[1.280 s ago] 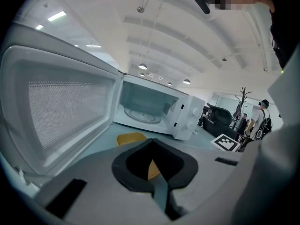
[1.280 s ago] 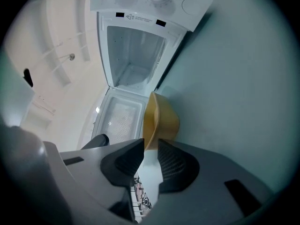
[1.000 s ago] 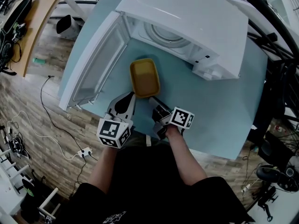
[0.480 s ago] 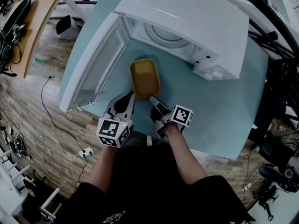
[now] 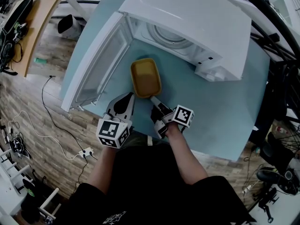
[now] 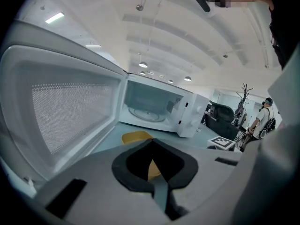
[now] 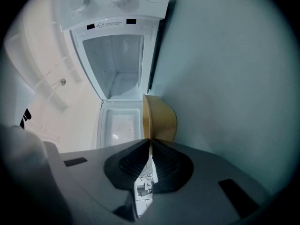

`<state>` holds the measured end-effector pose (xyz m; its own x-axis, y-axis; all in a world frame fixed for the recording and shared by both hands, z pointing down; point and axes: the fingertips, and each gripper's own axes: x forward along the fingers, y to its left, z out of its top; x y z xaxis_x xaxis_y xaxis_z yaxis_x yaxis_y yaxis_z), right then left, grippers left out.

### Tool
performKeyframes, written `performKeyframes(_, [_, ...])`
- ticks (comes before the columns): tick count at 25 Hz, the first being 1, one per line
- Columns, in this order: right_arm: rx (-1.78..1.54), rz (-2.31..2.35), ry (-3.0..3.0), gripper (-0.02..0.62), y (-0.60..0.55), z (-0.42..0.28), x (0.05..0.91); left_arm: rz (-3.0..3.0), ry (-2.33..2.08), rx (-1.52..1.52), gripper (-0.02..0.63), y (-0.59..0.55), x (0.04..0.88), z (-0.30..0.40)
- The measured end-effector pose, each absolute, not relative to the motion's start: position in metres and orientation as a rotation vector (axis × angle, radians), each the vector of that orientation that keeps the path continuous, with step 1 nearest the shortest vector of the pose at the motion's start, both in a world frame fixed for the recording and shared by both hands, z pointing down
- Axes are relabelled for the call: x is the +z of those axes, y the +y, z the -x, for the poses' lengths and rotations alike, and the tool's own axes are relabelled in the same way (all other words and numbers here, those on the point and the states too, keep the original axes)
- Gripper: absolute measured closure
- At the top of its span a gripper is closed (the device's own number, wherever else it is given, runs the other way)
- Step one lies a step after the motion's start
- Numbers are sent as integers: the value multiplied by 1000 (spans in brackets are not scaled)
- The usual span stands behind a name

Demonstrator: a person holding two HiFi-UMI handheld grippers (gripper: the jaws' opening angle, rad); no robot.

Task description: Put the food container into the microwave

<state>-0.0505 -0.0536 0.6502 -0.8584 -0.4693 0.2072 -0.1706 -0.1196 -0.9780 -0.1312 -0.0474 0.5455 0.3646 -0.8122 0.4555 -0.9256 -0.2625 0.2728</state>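
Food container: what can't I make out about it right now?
Near end of food container: left gripper view, behind the left tool.
Its inside: right gripper view shows only the outer wall.
Lidded or open: head view, too small to tell.
Microwave cavity depth: head view, under its top.

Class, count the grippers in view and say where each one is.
2. The left gripper is shut, its tip by the container's near left corner. The right gripper is shut on the container's near rim.
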Motion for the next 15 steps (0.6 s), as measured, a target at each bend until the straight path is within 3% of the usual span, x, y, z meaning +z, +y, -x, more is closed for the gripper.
performKeyframes(15, [-1997,616,1968,578,-58,48,637,-2147,-1503,314,598,-53,543,131])
